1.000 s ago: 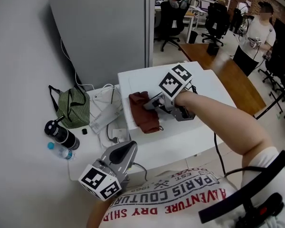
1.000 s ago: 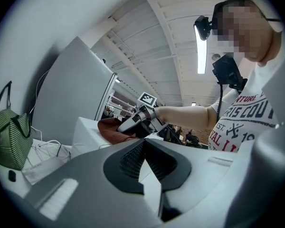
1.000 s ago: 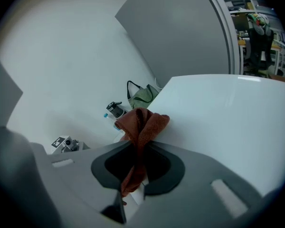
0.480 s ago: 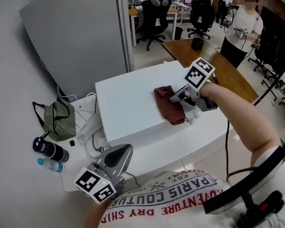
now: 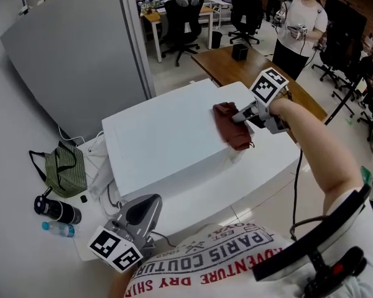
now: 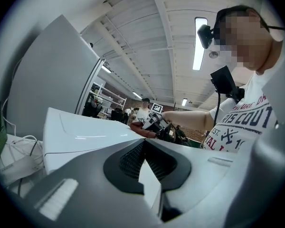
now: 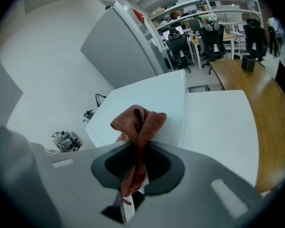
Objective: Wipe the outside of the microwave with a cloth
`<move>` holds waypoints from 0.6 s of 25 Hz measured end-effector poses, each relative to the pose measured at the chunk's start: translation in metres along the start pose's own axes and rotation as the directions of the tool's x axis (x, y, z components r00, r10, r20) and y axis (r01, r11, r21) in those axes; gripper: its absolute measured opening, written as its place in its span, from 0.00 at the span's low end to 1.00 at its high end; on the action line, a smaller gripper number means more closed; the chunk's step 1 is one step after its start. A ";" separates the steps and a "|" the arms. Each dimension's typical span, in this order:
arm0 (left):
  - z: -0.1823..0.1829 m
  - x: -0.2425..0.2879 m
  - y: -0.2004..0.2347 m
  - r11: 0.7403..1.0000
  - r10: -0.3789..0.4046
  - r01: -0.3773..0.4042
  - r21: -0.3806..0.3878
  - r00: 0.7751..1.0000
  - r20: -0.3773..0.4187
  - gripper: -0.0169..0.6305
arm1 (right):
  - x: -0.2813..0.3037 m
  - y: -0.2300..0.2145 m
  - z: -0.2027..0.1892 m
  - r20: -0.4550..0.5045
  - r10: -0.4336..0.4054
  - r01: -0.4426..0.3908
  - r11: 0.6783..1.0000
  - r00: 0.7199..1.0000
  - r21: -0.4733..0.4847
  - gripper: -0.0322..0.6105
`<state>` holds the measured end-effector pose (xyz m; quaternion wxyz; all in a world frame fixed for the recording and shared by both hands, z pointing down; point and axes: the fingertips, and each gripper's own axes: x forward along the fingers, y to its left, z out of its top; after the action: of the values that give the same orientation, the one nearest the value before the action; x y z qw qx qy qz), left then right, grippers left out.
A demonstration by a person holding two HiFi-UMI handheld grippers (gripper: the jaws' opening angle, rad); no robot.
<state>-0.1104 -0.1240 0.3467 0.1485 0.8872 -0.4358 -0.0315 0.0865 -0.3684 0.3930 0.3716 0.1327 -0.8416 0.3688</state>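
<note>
Wiping looks to be partway done, as a guess: the right gripper [image 5: 244,117] has its fingers clenched on a bunched brown cloth [image 5: 232,126] at the right-hand end of the microwave [image 5: 165,148] top, with the cloth's lower end drooping over the near right edge. Whether the cloth presses flat on the panel or rides just above it is hard to tell. The white casing shows no streaks or dirt, so nothing marks which parts have had a pass. The sides and the front face are likely left to do, and none of them has the cloth near it. The left gripper [image 5: 143,211] hangs low at the near left, close to the person's shirt and well apart from the cloth, its fingers pressed together on nothing – it has no part in the wipe at this point. The microwave stands on a white worktop [image 5: 264,169] with a bare stretch to its right. To its left lie a green striped bag [image 5: 63,169], a dark flask [image 5: 57,210], a small water bottle [image 5: 59,230] and some white cables. Behind rises a grey partition [image 5: 74,54] – beyond it an open office with a brown wooden table [image 5: 227,64], black chairs [image 5: 185,14] and a person [image 5: 298,27] standing at the far right.
</note>
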 end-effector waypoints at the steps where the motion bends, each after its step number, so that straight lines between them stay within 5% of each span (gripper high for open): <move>1: 0.000 0.000 0.000 1.000 0.004 -0.004 -0.001 1.000 -0.002 0.04 | -0.003 -0.005 0.000 0.002 -0.007 0.007 1.000 1.000 0.004 0.12; 15: -0.002 0.004 -0.001 1.000 0.005 -0.005 0.000 1.000 0.003 0.04 | -0.030 -0.033 -0.002 0.024 -0.061 0.061 0.998 0.998 0.028 0.12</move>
<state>-0.1068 -0.1262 0.3486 0.1479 0.8861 -0.4382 -0.0324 0.1246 -0.3916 0.3888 0.3702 0.1680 -0.8366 0.3672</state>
